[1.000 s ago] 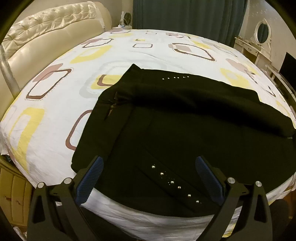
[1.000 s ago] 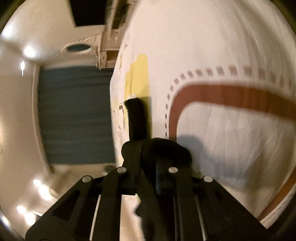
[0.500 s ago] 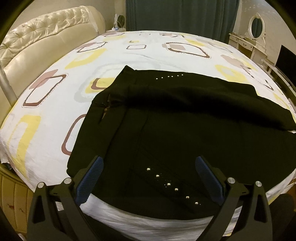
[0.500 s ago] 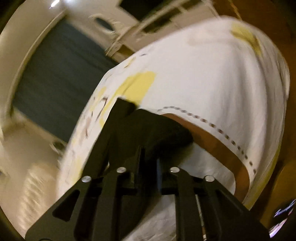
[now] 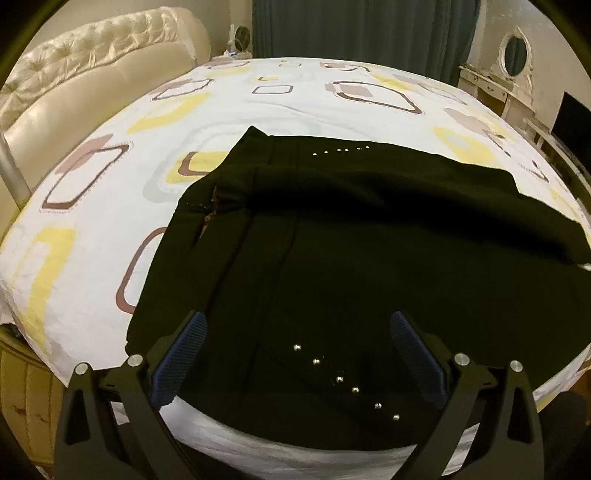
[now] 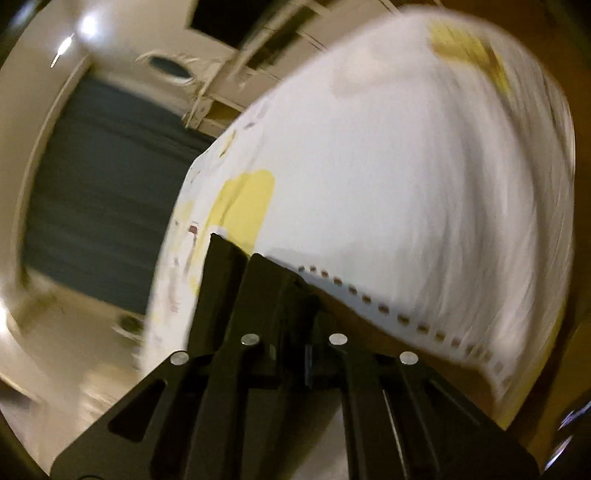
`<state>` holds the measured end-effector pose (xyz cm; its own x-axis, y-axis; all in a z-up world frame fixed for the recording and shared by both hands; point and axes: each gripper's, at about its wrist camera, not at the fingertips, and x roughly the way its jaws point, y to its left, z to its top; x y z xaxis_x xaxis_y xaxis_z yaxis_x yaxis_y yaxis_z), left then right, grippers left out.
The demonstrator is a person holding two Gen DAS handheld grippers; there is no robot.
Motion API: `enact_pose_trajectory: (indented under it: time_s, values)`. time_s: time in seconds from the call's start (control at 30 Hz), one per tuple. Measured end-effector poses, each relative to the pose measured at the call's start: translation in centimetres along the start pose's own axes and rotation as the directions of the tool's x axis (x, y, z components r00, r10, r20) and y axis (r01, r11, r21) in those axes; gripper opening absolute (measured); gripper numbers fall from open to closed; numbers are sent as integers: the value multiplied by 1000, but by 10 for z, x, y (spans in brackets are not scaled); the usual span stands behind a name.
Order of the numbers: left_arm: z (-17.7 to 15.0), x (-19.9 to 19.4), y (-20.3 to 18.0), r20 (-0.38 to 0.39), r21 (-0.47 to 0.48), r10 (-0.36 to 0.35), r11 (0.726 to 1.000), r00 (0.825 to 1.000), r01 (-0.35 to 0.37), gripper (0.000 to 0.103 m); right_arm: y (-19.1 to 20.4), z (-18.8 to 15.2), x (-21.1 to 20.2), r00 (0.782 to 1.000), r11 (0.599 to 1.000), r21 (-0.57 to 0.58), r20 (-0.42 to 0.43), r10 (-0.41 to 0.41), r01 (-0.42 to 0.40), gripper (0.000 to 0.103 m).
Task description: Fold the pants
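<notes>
Black pants [image 5: 369, 258] with rows of small metal studs lie spread on the round bed [image 5: 110, 229], waist toward the left, legs running right. My left gripper [image 5: 295, 347] is open and empty, hovering just above the near edge of the pants by the studs. My right gripper [image 6: 280, 295] is shut on a dark fold of the pants [image 6: 225, 266], held above the white sheet [image 6: 406, 184]. The right wrist view is blurred.
A cream tufted headboard [image 5: 74, 85] curves at the left. Dark teal curtains [image 5: 362, 29] hang behind the bed. A white vanity with an oval mirror [image 5: 515, 55] and a dark screen [image 5: 572, 122] stand at the right.
My left gripper has eased slightly closer over the pants' near edge, still open. My right gripper has swung and tilted with the cloth in it, so the bed now fills its view differently.
</notes>
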<state>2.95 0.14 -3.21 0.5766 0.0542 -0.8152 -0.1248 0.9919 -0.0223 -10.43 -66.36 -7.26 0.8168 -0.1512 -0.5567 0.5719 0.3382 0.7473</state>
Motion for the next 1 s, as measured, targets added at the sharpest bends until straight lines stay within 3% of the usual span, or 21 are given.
enact_pose_trajectory:
  time_s: [0.1, 0.17, 0.27, 0.4, 0.43, 0.57, 0.7, 0.73, 0.8, 0.87, 0.97, 1.0]
  values:
    - [2, 6, 5, -29, -28, -43, 999, 999, 42, 99, 6, -6, 9, 993, 985, -129, -3, -115, 113, 6]
    - [2, 10, 8, -52, -36, -54, 998, 997, 53, 99, 0, -6, 13, 993, 981, -156, -8, -119, 117, 7]
    - [2, 11, 15, -80, -65, -91, 994, 993, 86, 99, -9, 4, 6, 996, 993, -80, 13, -83, 84, 21]
    - [7, 8, 29, -95, -78, -177, 982, 980, 170, 98, -9, 16, -17, 975, 980, -35, 118, -189, 195, 44]
    - [9, 6, 30, -91, -68, -182, 982, 979, 176, 98, 1, 15, -22, 974, 977, -69, 127, -190, 200, 44]
    - [26, 2, 39, -95, -10, -221, 975, 971, 221, 98, 73, -2, -13, 991, 948, -293, 82, -101, 121, 54]
    - [57, 16, 55, -140, 24, -236, 970, 962, 242, 98, 158, -42, 16, 997, 870, -492, -75, -3, -34, 63]
    - [66, 20, 60, -135, 25, -245, 968, 960, 251, 98, 182, -58, 28, 990, 836, -541, -142, 14, -89, 64]
    - [90, 33, 73, -146, 23, -329, 942, 933, 336, 98, 223, -87, 50, 965, 774, -604, -261, 34, -191, 64]
    - [113, 52, 87, -154, 23, -366, 927, 918, 374, 98, 263, -124, 76, 916, 688, -654, -399, 39, -314, 64]
    - [143, 82, 96, -158, 62, -350, 930, 923, 363, 98, 311, -174, 115, 843, 574, -698, -537, -24, -428, 65]
    - [151, 92, 97, -167, 79, -355, 925, 920, 372, 98, 321, -186, 126, 829, 545, -709, -557, -46, -447, 65]
